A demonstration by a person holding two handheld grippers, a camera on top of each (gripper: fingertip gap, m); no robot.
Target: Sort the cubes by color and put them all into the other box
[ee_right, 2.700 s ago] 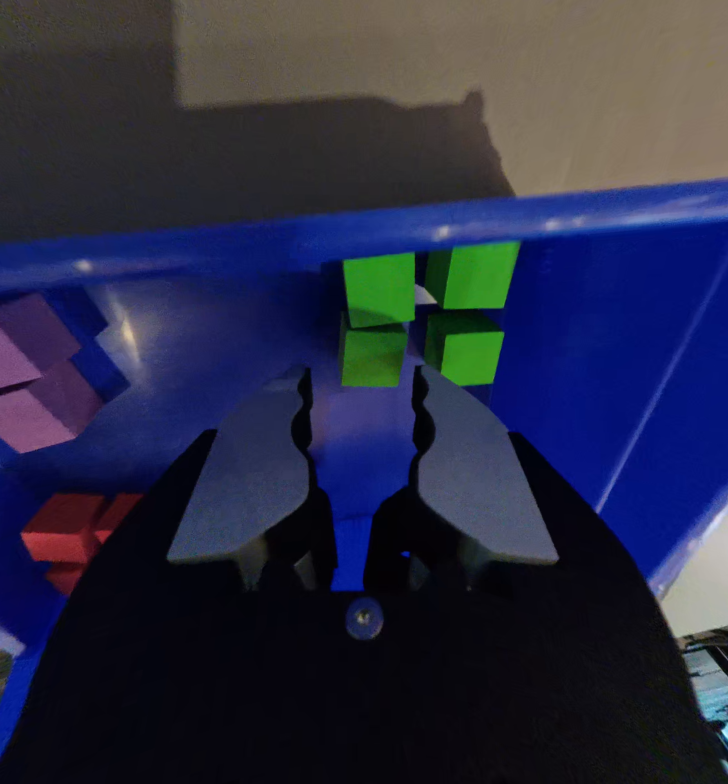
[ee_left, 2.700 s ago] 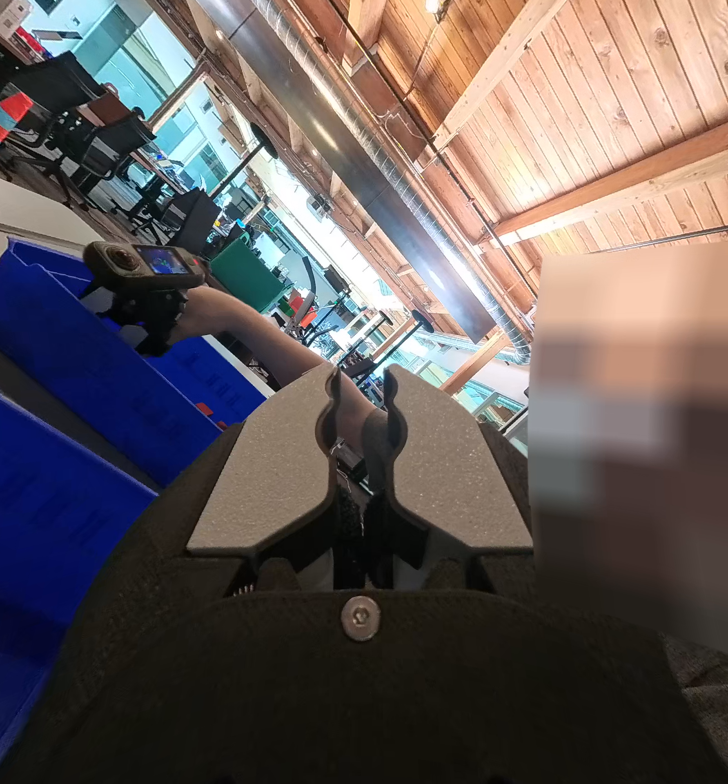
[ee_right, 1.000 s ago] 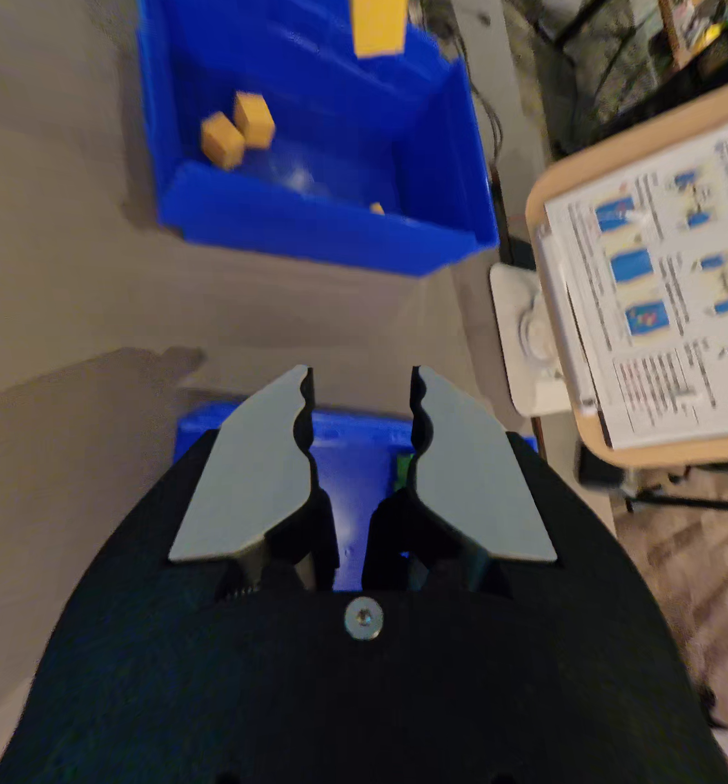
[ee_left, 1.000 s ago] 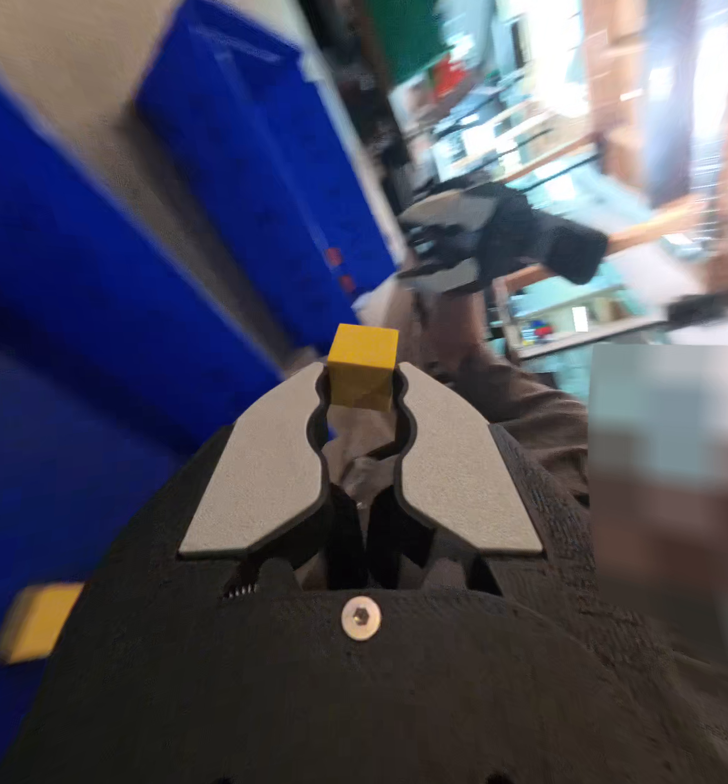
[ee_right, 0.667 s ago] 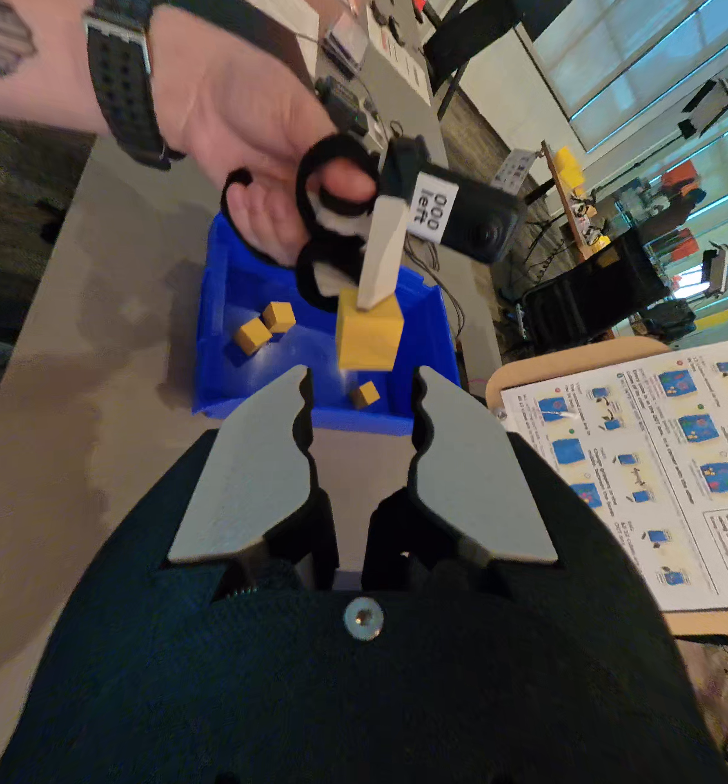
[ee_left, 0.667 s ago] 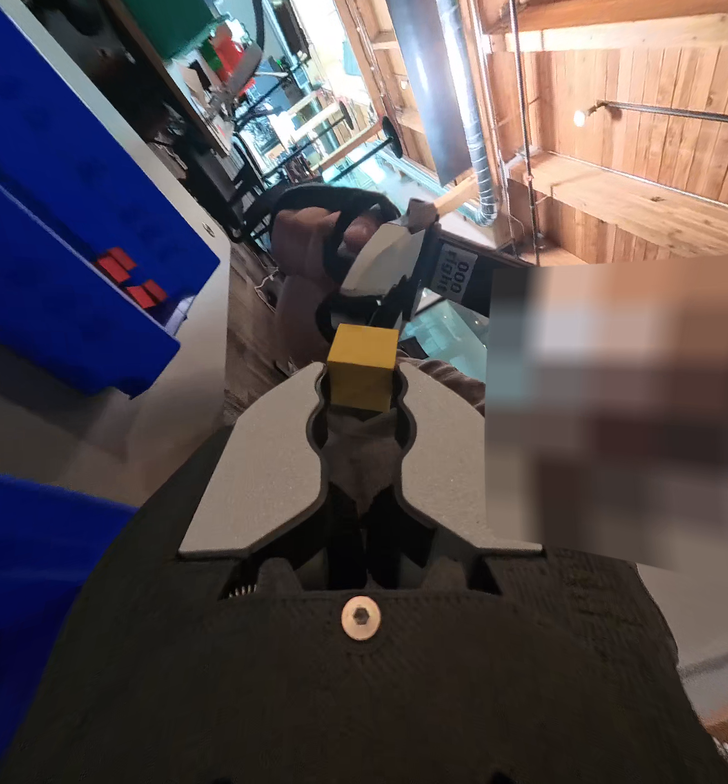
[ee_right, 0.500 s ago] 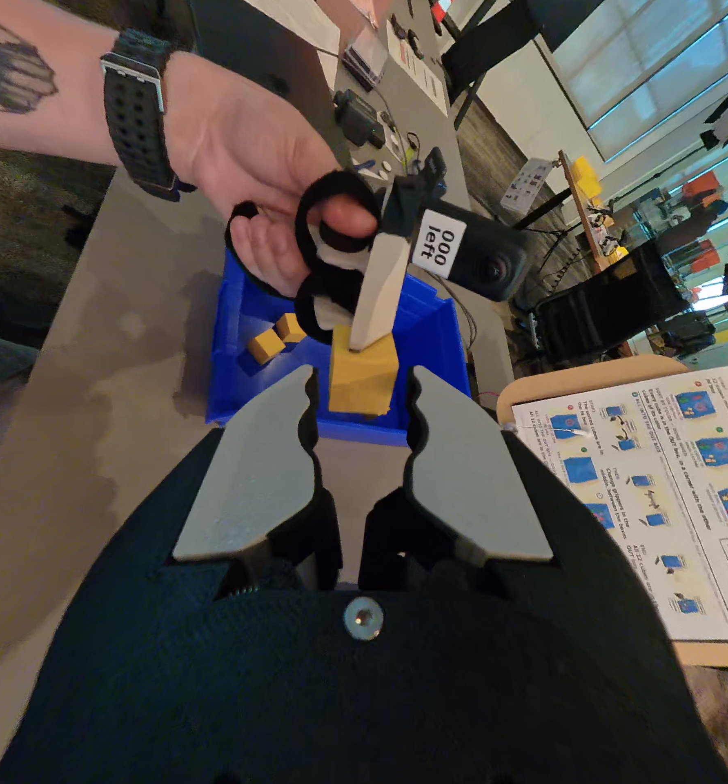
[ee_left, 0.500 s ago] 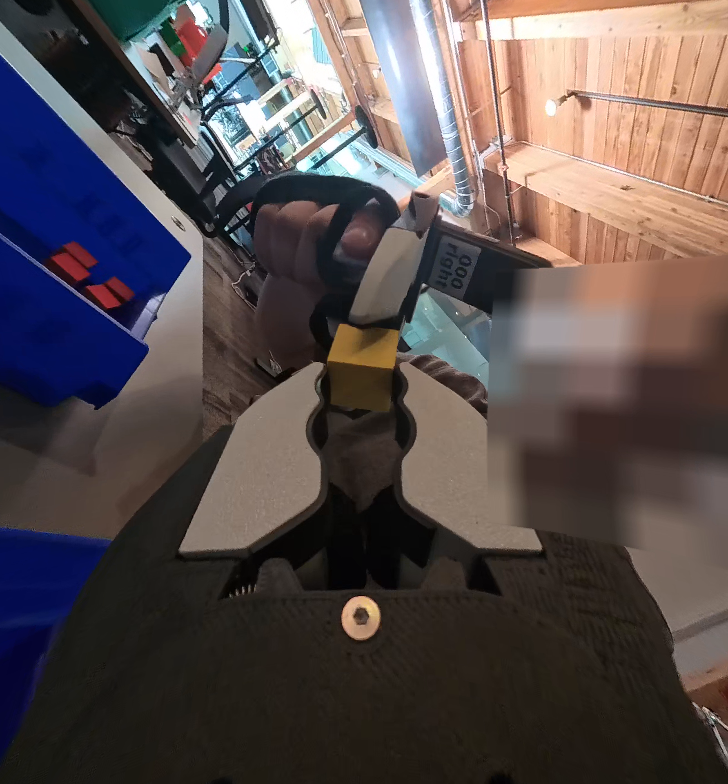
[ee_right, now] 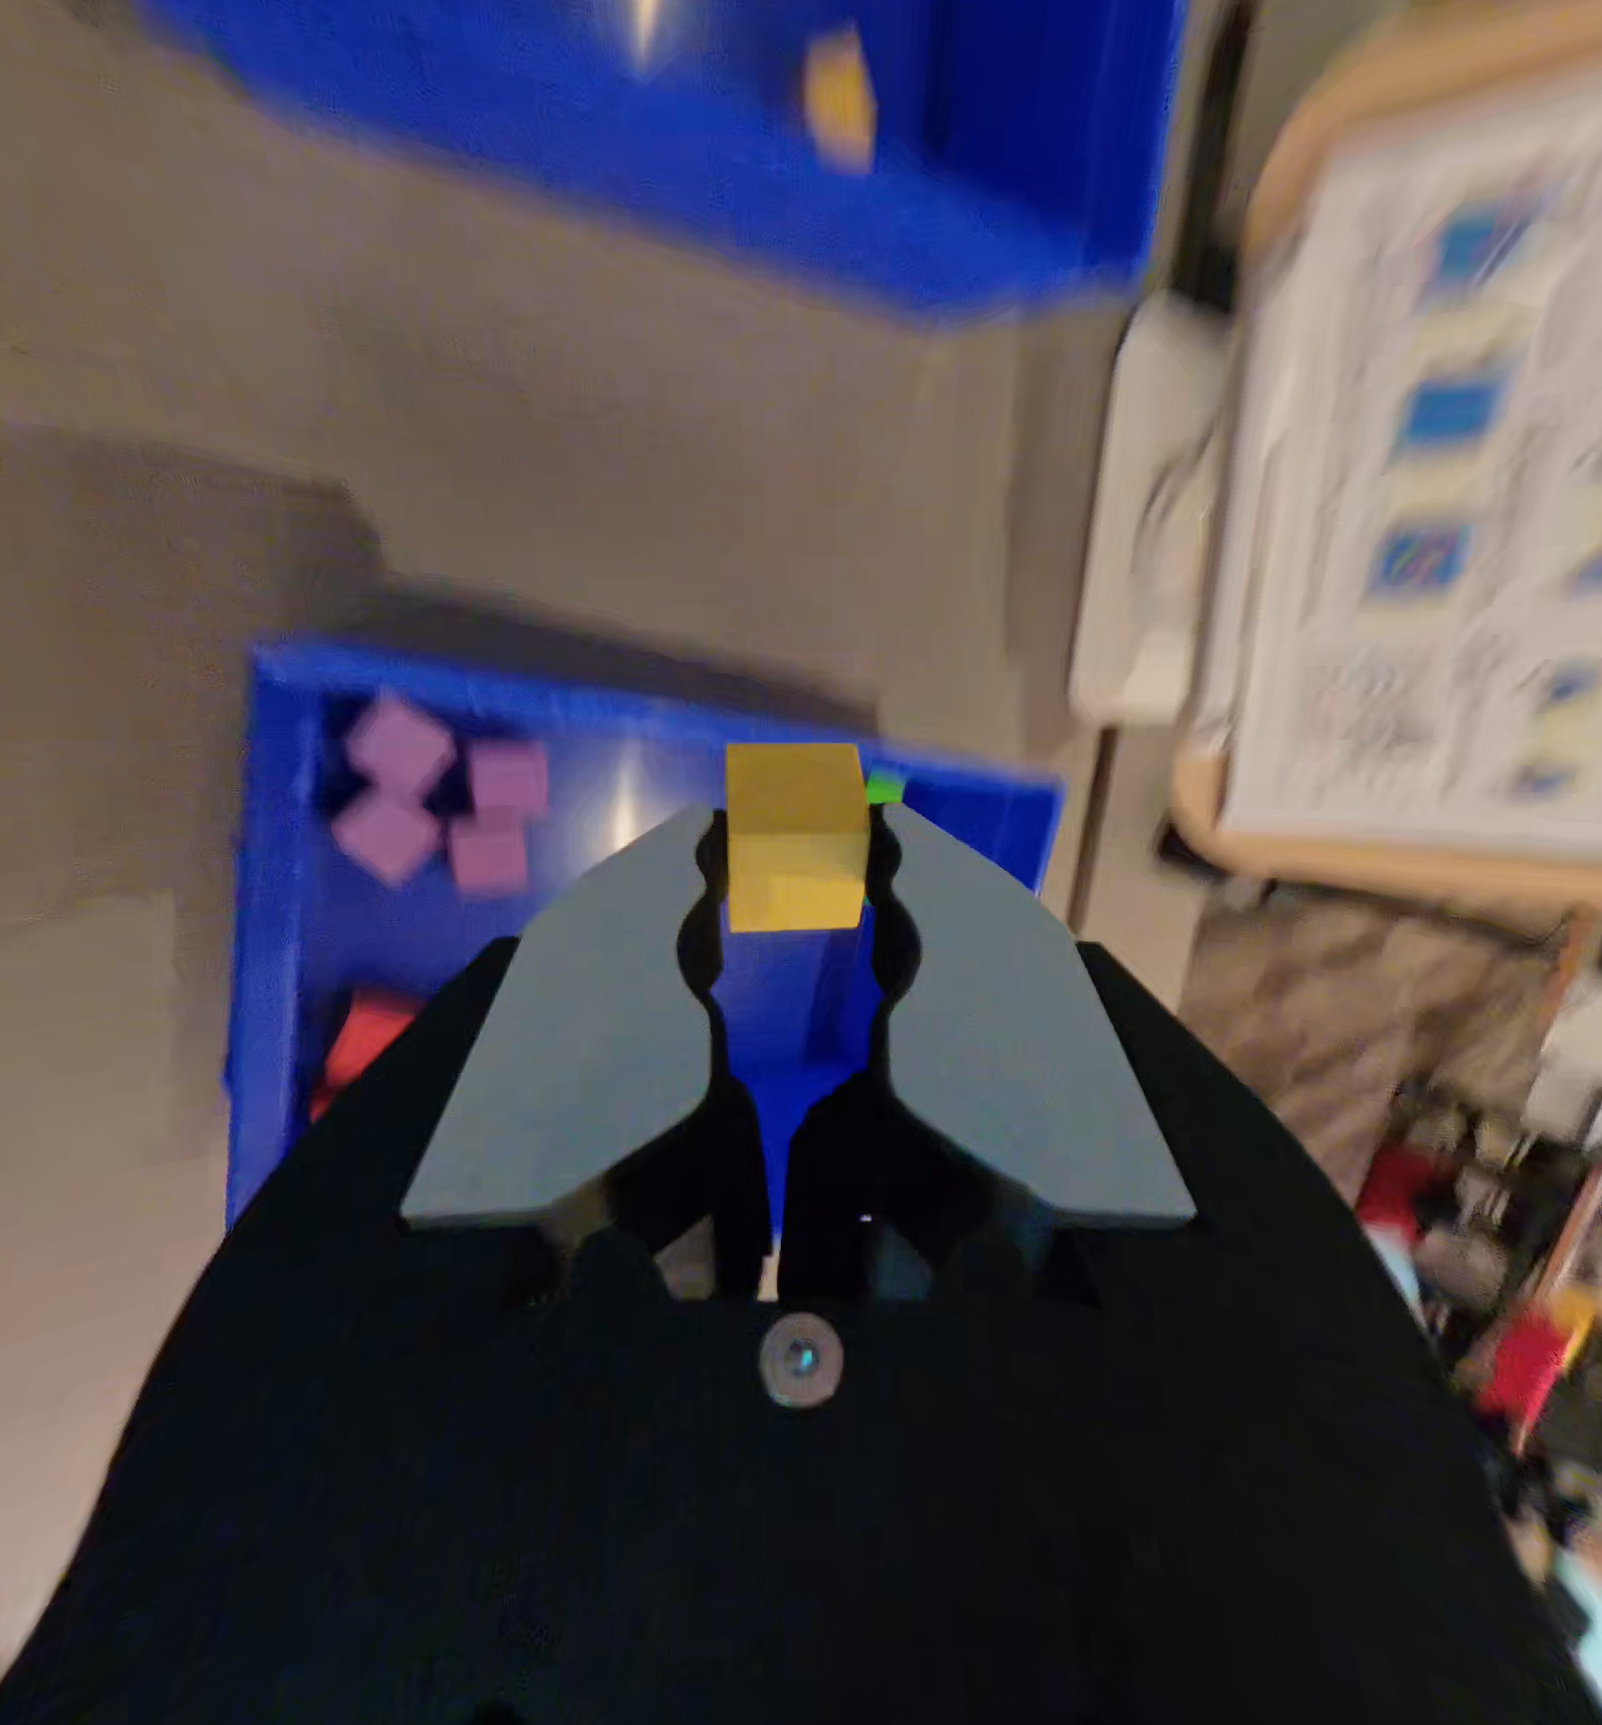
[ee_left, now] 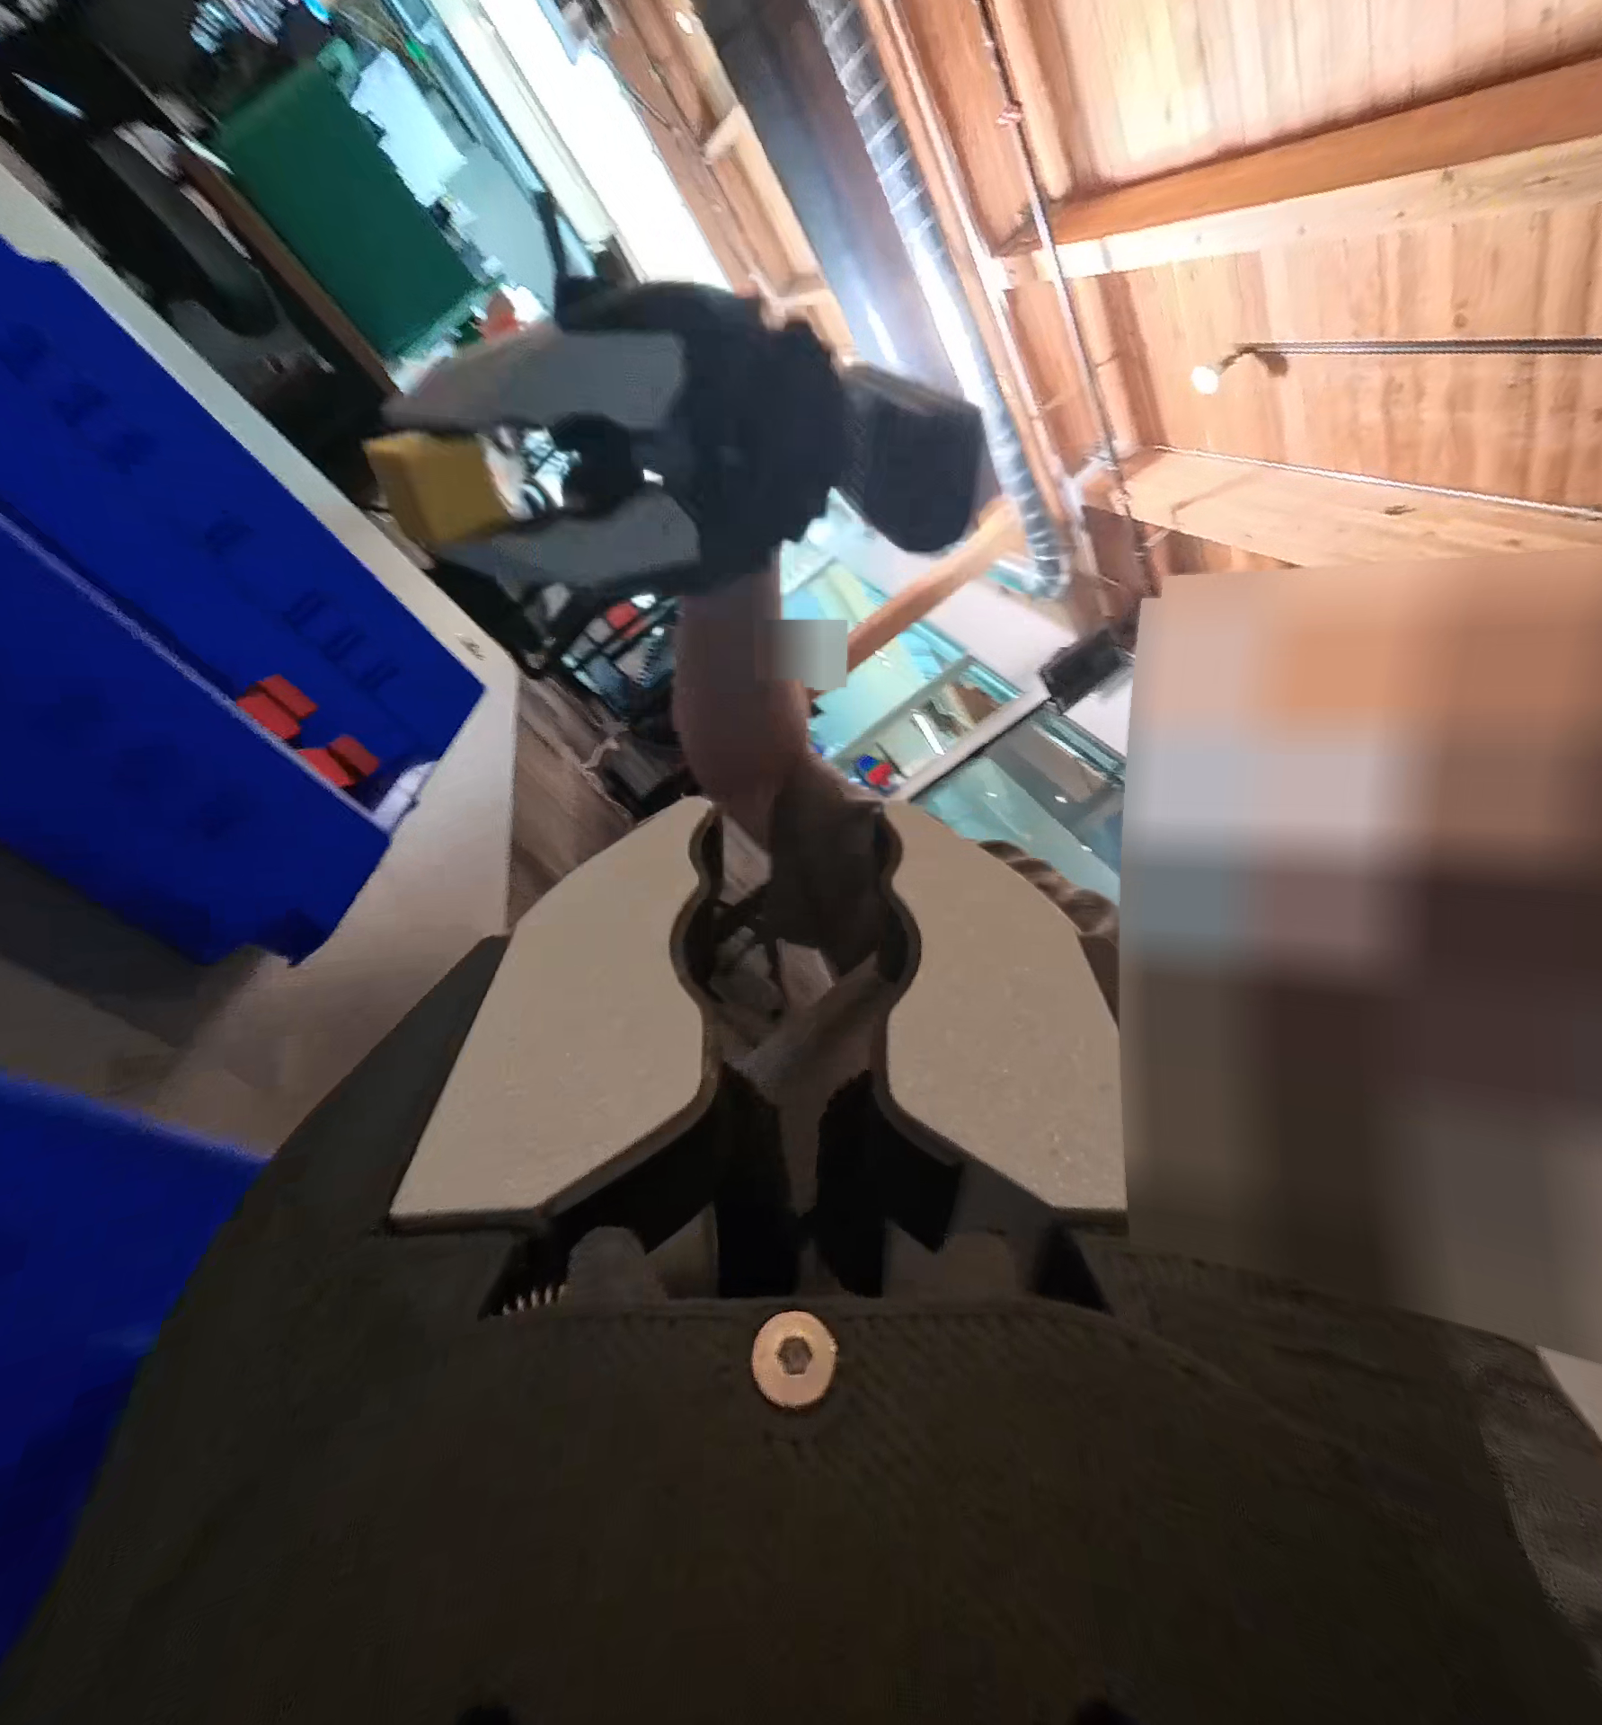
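My right gripper (ee_right: pixel 795 821) is shut on a yellow cube (ee_right: pixel 792 868) held at its fingertips. It hangs above a blue bin (ee_right: pixel 265 887) that holds purple cubes (ee_right: pixel 405 793), red cubes (ee_right: pixel 363 1036) and a green cube (ee_right: pixel 885 789). My left gripper (ee_left: pixel 797 821) is open and empty, tilted up towards the ceiling. In the left wrist view the right gripper (ee_left: pixel 461 485) shows farther off, up and to the left, with the yellow cube (ee_left: pixel 433 490) between its fingers. Both views are blurred by motion.
A second blue bin (ee_right: pixel 591 215) with a yellow cube (ee_right: pixel 839 93) lies farther off on the grey table. A wooden board with a printed sheet (ee_right: pixel 1450 467) stands at the right. Blue bins (ee_left: pixel 125 653) with red cubes (ee_left: pixel 311 728) are on the left.
The yellow cube has passed from my left gripper to my right one. The right gripper shut on it and swung away over the bin of mixed cubes. The left gripper is now empty.
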